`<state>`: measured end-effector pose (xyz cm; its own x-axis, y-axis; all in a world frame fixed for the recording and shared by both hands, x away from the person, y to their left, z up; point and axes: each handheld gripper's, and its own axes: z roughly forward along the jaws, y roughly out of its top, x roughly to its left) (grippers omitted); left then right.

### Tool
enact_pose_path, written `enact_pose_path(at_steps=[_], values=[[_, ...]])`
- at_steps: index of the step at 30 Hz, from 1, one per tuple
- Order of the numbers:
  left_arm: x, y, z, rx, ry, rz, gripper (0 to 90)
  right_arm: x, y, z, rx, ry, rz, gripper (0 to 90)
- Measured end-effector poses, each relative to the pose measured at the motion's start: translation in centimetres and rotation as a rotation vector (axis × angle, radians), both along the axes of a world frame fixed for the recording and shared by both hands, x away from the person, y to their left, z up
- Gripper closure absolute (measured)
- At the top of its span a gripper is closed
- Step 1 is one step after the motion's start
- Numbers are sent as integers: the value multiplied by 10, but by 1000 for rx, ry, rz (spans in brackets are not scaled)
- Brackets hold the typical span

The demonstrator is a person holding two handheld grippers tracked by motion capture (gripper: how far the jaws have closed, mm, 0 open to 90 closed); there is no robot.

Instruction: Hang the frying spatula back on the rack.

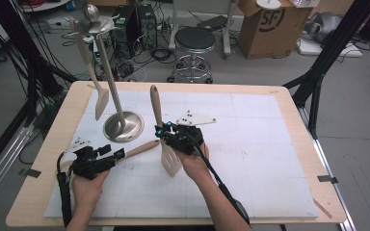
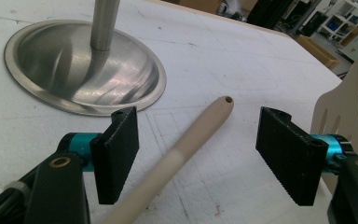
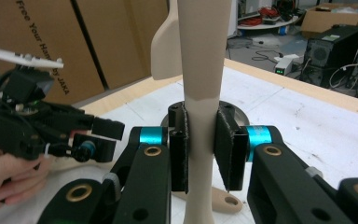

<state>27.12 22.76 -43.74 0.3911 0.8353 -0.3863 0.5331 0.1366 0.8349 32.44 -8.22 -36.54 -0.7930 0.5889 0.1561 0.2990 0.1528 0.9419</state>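
Right hand-held gripper point(image 3: 200, 154): clamped on the slotted spatula point(image 1: 170, 156), apparently lifted off the desk point(image 1: 270, 163).
Left hand-held gripper point(image 2: 198, 154): spread around a beige handle point(image 2: 191, 144).

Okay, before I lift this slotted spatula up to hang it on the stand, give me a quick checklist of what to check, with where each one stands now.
1. Right gripper shut on the slotted spatula: ok, jaws clamp its handle.
2. Spatula upright, blade down: ok.
3. Left gripper out of the way: ok, open, holding nothing.
4. Loose utensil handle lies between the left jaws, untouched: ok.
5. Stand upright on its base: ok.
6. Free hook on the stand's top: cannot tell; one spatula already hangs there.
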Motion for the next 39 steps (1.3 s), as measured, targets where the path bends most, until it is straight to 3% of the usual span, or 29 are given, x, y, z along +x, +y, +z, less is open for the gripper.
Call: enact_pose_path(at_steps=[8, 15, 17, 24, 39], values=[[0, 0, 0, -2, 0, 0, 304, 12, -1, 11, 25, 29, -2, 777], [0, 0, 0, -4, 0, 0, 304, 21, 11, 43, 8, -4, 27, 777], [0, 0, 0, -3, 0, 0, 304, 24, 14, 52, 30, -7, 52, 777], [-2, 3, 0, -3, -1, 7, 304, 30, 32, 74, 29, -20, 95, 776], [-5, 4, 0, 0, -2, 7, 305, 36, 55, 92, 26, -37, 121, 776]])
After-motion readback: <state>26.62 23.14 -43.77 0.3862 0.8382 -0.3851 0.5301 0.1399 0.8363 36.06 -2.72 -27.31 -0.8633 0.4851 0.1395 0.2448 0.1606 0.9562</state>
